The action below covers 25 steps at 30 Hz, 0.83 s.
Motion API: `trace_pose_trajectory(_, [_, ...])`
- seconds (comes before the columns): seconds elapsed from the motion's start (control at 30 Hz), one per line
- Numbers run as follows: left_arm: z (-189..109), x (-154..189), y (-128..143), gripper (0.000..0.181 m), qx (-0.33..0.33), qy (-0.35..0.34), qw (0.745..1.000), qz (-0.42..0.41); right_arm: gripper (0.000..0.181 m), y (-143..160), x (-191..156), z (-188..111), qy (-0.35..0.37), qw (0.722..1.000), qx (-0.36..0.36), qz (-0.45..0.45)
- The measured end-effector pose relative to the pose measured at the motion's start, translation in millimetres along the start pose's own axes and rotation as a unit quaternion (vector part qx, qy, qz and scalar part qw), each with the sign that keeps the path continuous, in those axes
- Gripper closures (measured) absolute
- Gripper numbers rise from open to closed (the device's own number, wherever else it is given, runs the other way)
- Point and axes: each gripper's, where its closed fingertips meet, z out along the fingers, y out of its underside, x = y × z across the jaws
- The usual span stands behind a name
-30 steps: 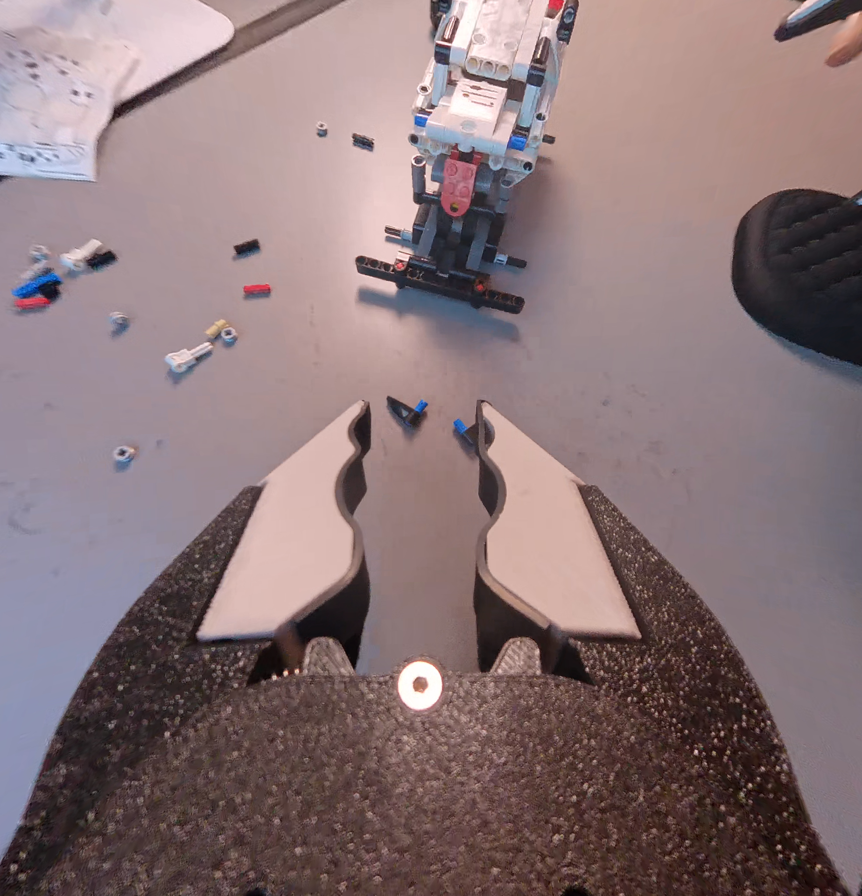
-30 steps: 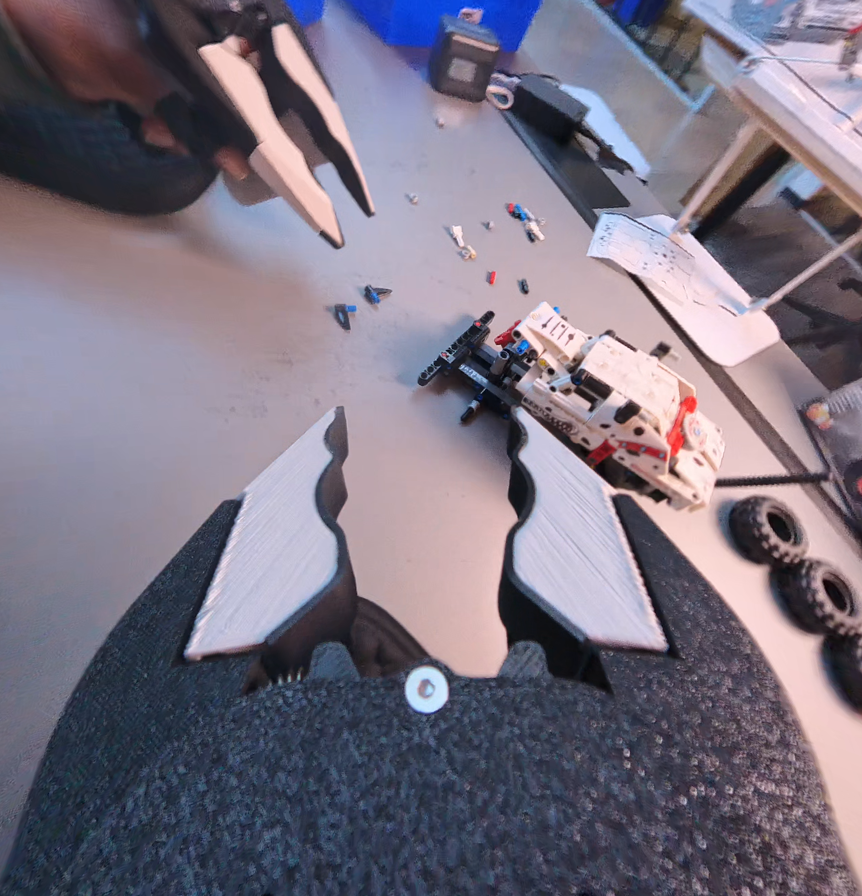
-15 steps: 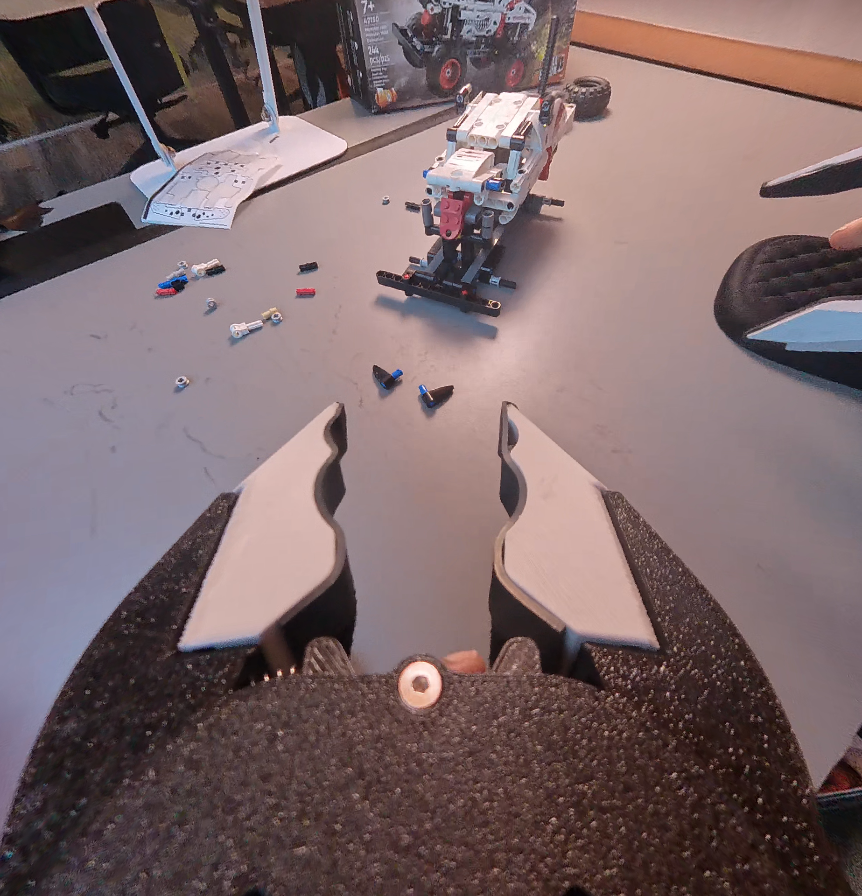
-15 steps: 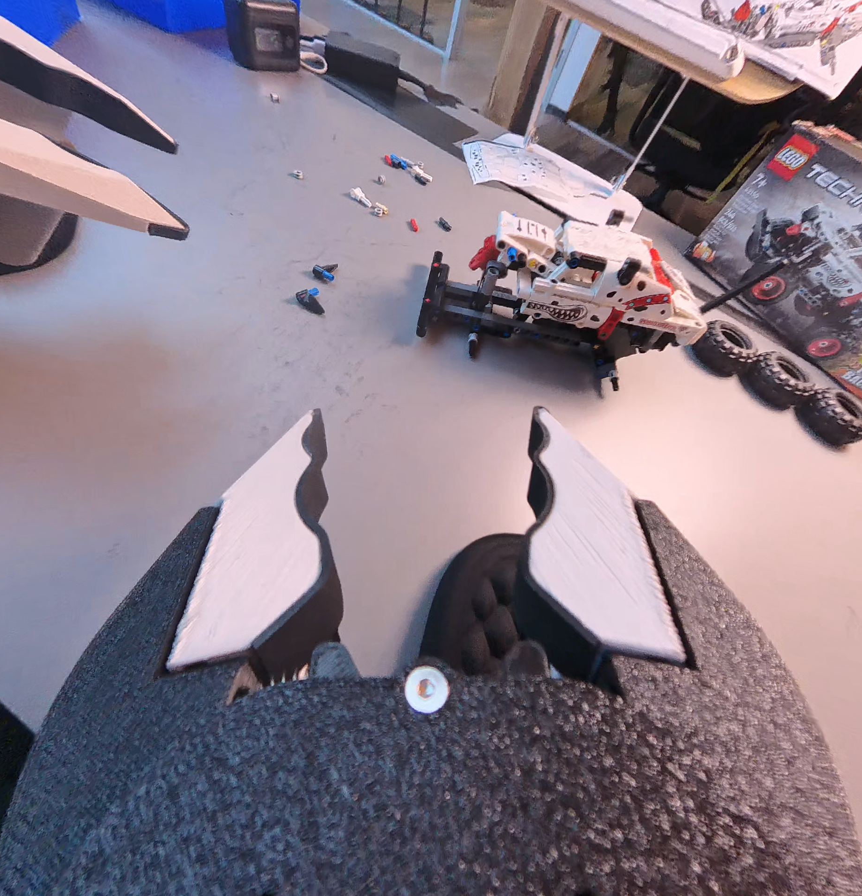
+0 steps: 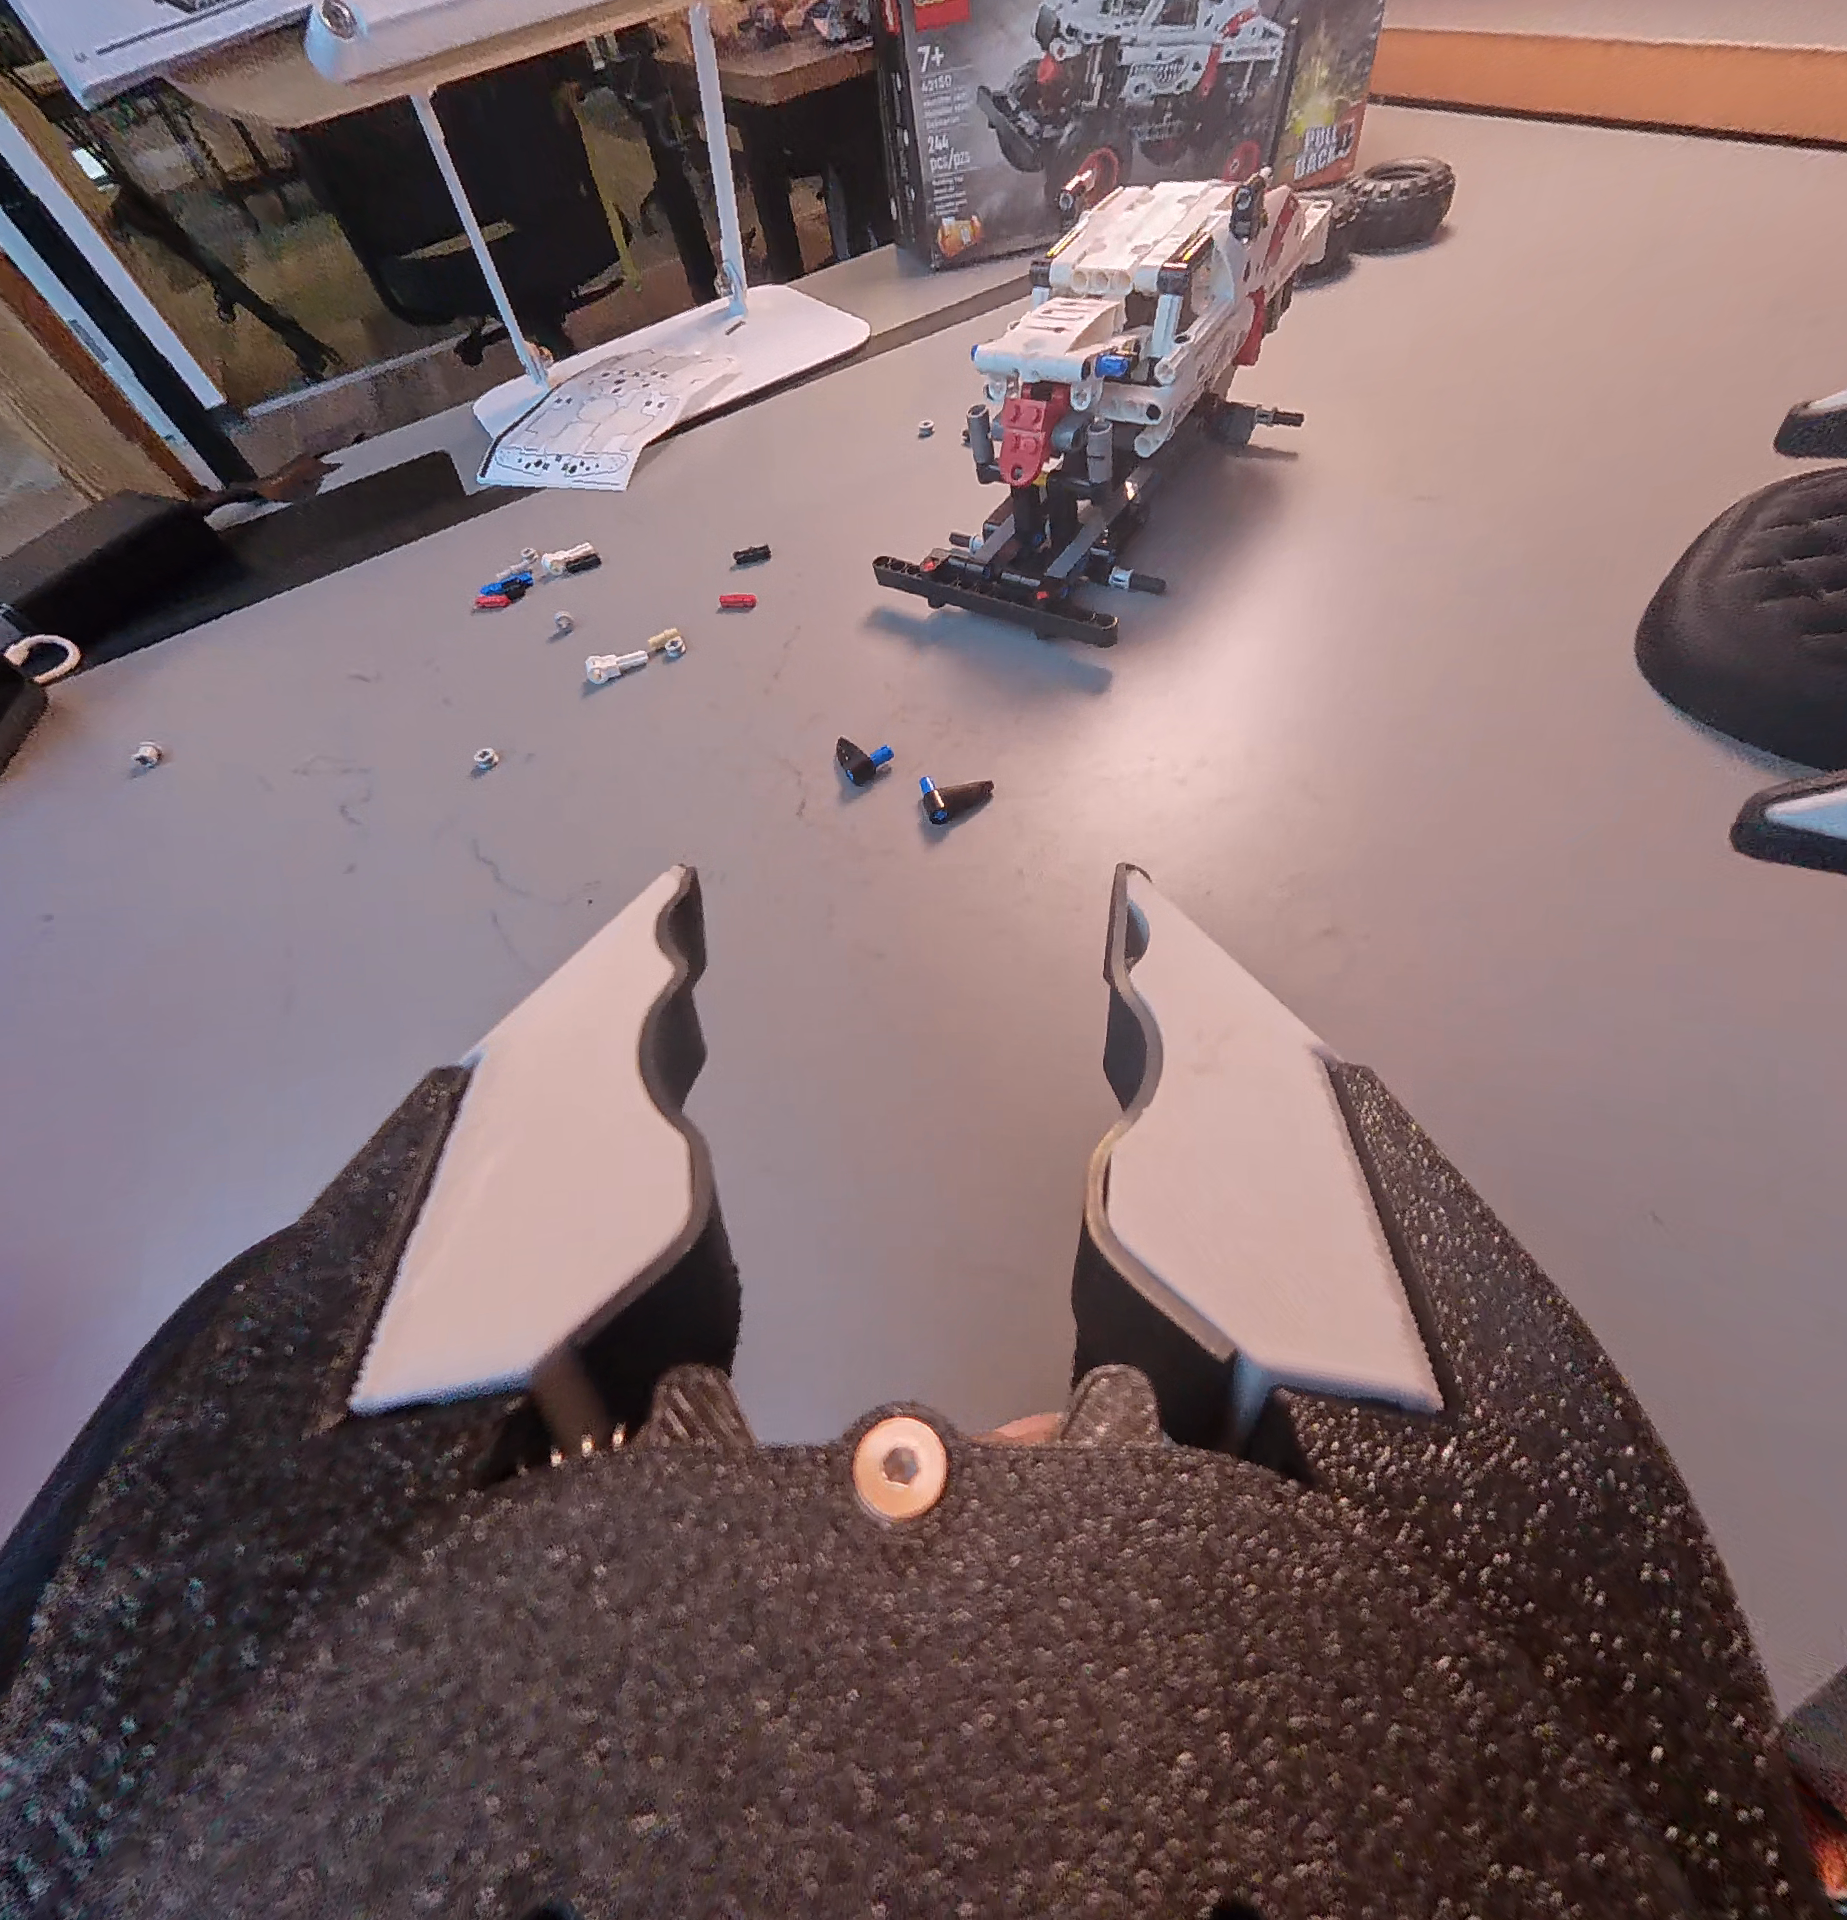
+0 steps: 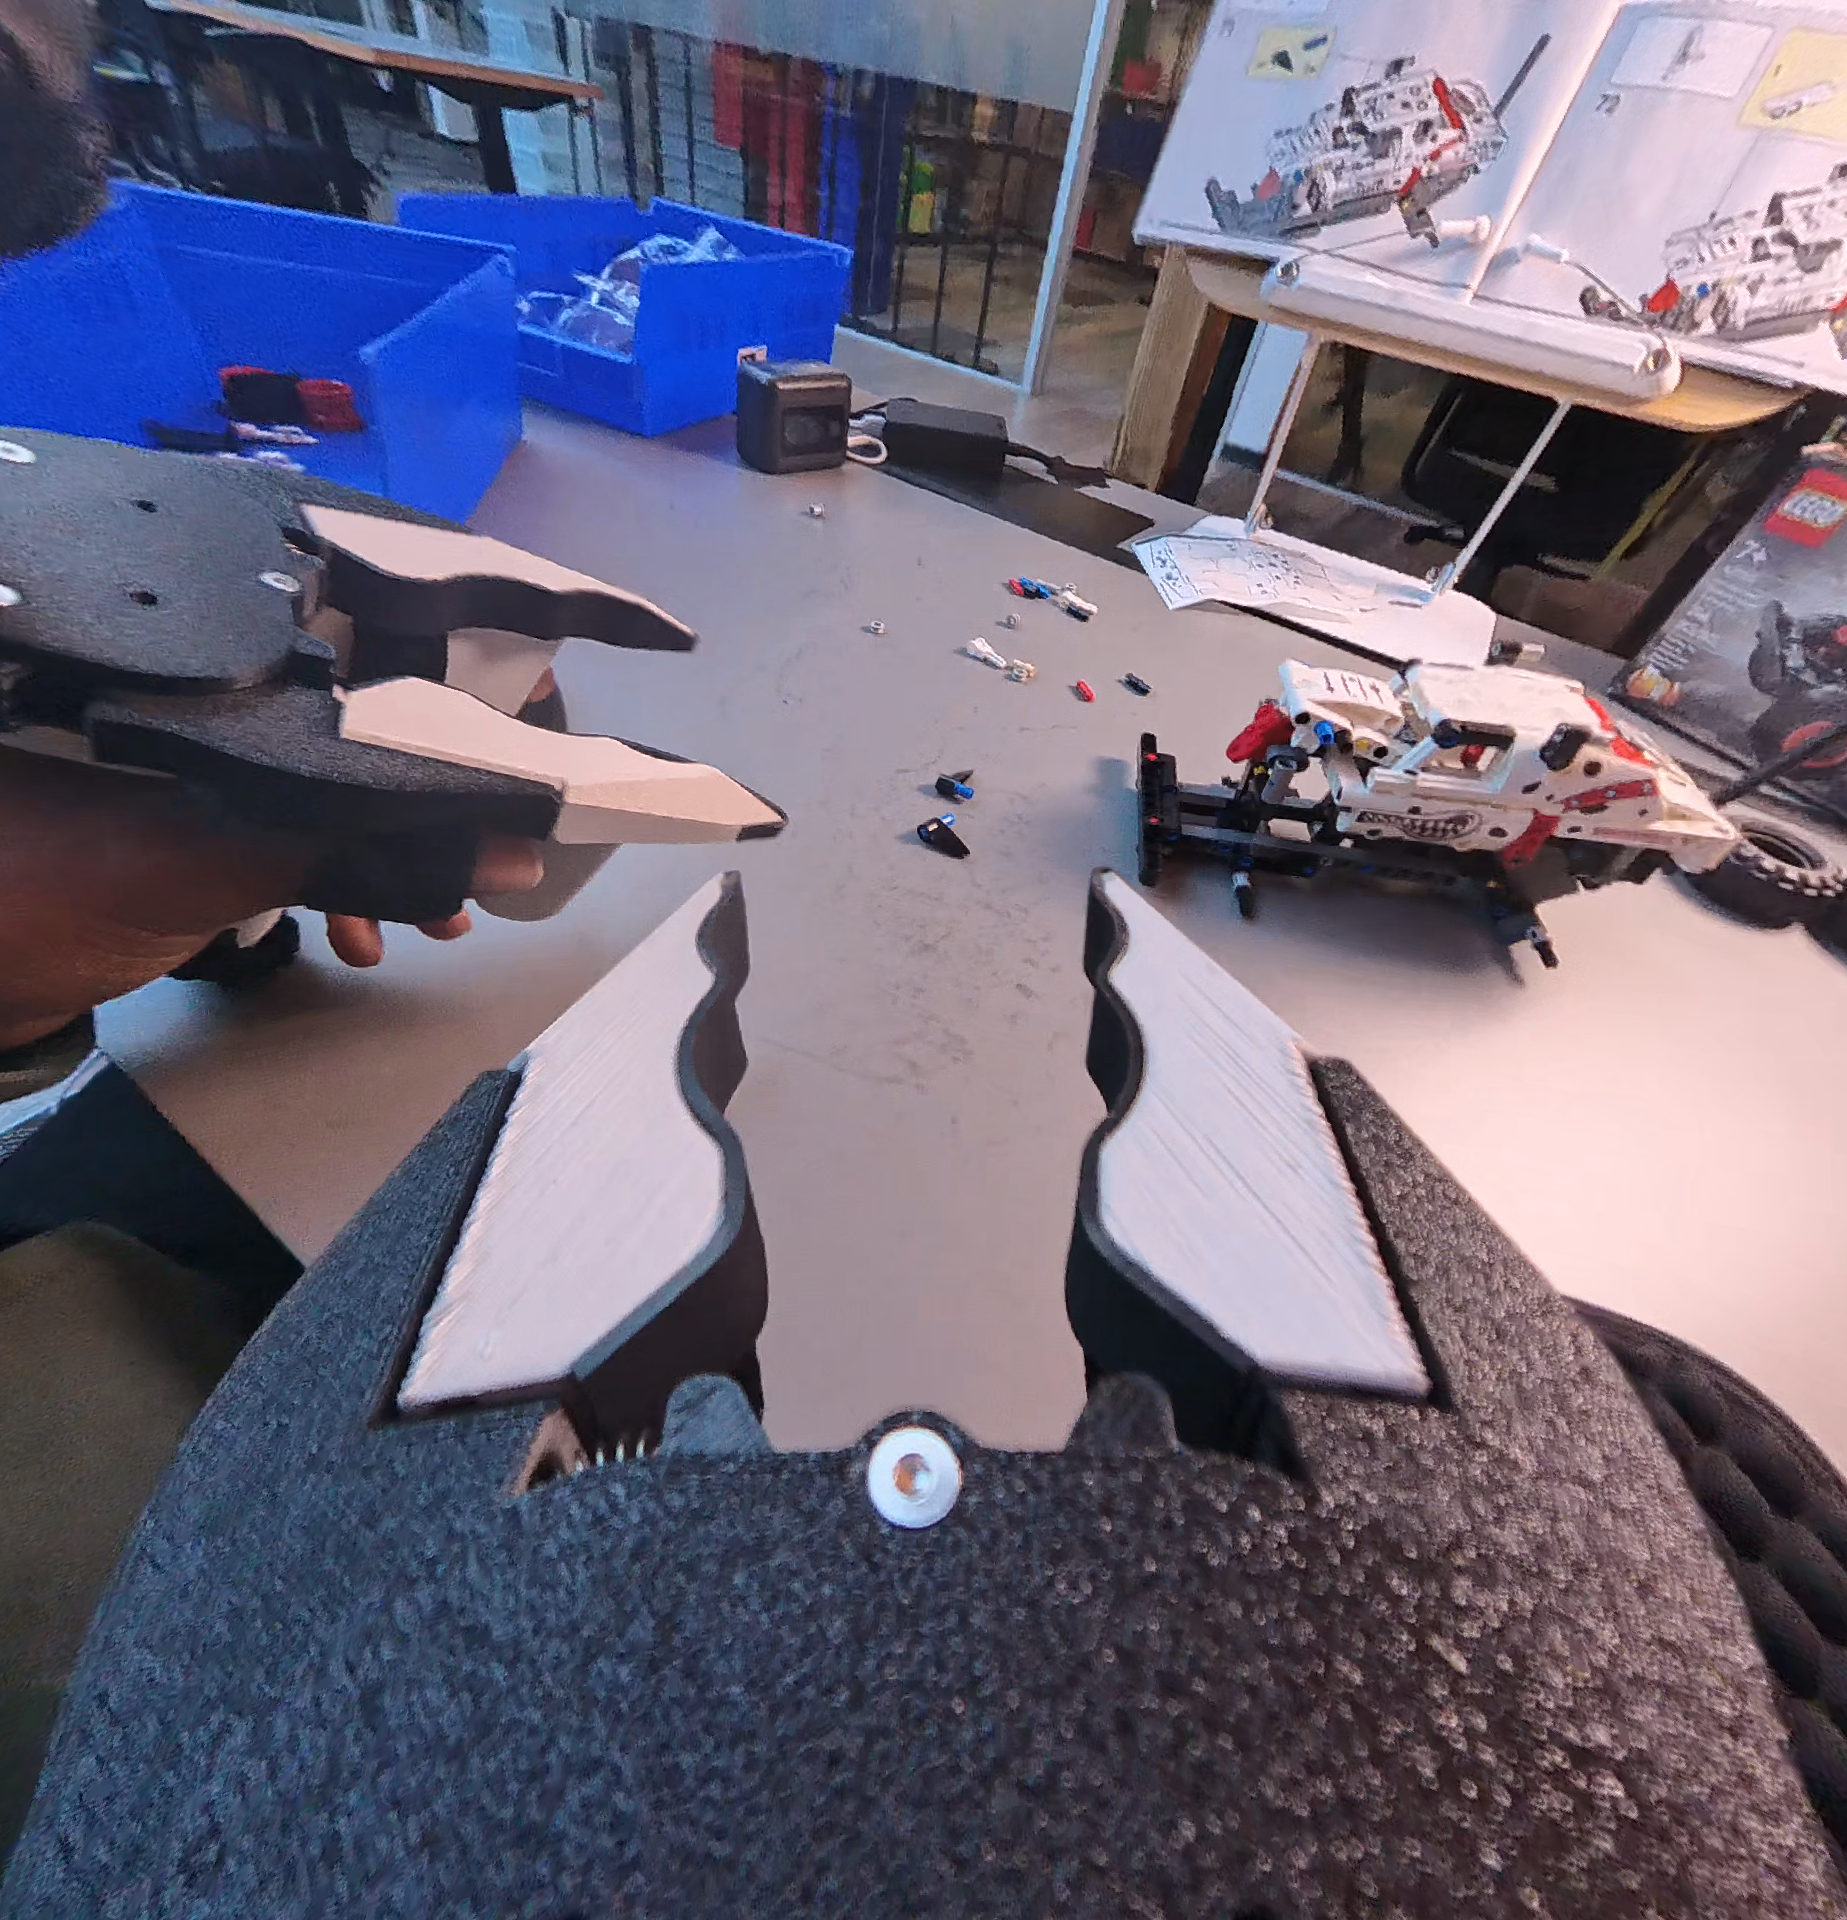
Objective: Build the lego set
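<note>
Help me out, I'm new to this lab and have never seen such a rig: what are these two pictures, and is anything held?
Each picture comes from a camera on a hand-held two-finger gripper, looking along its fingers. One shows the left gripper, the other the right gripper; a person's hand carries the left one. Both are open and empty. On the grey table stand a half-built white truck, two black cones, scattered small parts, loose tyres and the set's box.

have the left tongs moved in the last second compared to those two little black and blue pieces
Yes. The left tongs have pulled back, away from the two black and blue pieces, which lay at their tips before.
</note>
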Motion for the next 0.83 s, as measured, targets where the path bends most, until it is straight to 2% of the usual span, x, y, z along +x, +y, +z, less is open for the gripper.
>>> trace_pose_trajectory(0.27, [-2,-1,1,0.101,-0.001,-0.006,1.000,-0.006,0.100,42,42,3,0.053,0.995,-0.059,0.059])
trace_pose_trajectory(0.53, [-3,-3,3,0.100,-0.004,-0.004,1.000,-0.021,0.098,45,60,-11,0.077,0.993,-0.050,0.073])
trace_pose_trajectory(0.83, [1,-2,7,0.099,-0.023,-0.015,1.000,-0.003,0.099,49,66,-18,0.083,0.992,-0.047,0.086])
